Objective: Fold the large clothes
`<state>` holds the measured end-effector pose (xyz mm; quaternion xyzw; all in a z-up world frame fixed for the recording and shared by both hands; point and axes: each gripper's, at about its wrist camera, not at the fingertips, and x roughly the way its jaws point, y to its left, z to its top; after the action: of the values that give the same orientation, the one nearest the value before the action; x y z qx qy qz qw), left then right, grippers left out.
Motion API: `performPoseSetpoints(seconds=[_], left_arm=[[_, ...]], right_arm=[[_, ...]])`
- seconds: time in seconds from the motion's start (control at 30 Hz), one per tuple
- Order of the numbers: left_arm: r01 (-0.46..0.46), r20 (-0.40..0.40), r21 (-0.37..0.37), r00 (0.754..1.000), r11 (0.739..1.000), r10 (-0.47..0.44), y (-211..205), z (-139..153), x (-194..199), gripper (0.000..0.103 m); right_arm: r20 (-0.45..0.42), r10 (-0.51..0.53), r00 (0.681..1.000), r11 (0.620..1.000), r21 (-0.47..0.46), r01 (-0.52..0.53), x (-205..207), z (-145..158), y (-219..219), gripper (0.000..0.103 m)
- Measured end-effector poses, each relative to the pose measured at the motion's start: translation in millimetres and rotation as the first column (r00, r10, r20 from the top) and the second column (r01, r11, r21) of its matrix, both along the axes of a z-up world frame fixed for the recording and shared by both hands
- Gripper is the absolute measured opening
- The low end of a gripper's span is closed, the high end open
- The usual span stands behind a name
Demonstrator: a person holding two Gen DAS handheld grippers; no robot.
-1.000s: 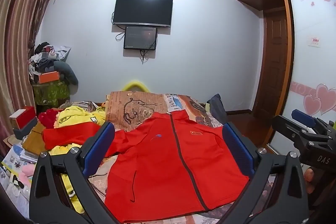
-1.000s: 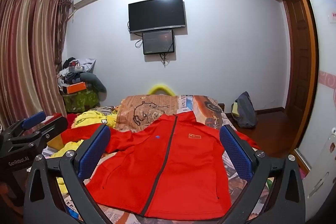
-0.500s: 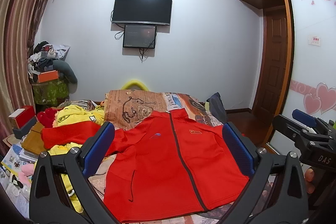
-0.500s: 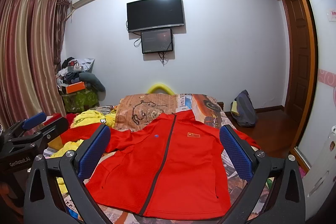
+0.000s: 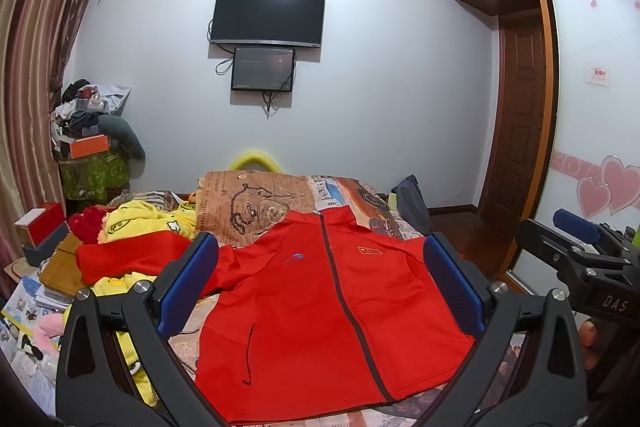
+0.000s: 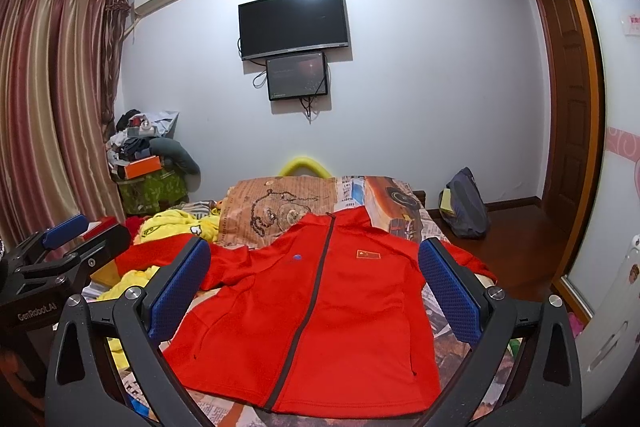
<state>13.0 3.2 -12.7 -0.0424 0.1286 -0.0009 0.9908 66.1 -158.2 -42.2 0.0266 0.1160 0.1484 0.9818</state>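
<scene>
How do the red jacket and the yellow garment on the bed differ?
The red jacket lies spread flat, front up and zipped; the yellow garment is bunched in a heap. The jacket sits mid-bed before both open grippers; the yellow garment lies off to the left. Both rest on the bed, ungrasped.

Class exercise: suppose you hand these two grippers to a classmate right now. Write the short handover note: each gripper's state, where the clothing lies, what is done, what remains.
Left gripper: open, holding nothing, raised above the bed.
Right gripper: open, holding nothing, raised alongside.
Red jacket: spread front-up on the bed, zipped, collar toward the far wall; its left-side sleeve stretches out over the yellow clothes.
Done: jacket laid out flat; no fold shows.
Left: fold both sleeves in, then fold the body.
</scene>
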Motion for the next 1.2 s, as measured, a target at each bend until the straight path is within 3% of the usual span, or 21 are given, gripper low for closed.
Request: performPoseSetpoints(seconds=[1.2], left_arm=[[0.0, -0.005, -0.001, 1.0, 1.0, 0.0, -1.3, -1.7, 5.3, 0.103]], right_arm=[[-0.017, -0.002, 1.0, 1.0, -0.009, 0.001, 1.2, -6.2, 2.5, 0.103]])
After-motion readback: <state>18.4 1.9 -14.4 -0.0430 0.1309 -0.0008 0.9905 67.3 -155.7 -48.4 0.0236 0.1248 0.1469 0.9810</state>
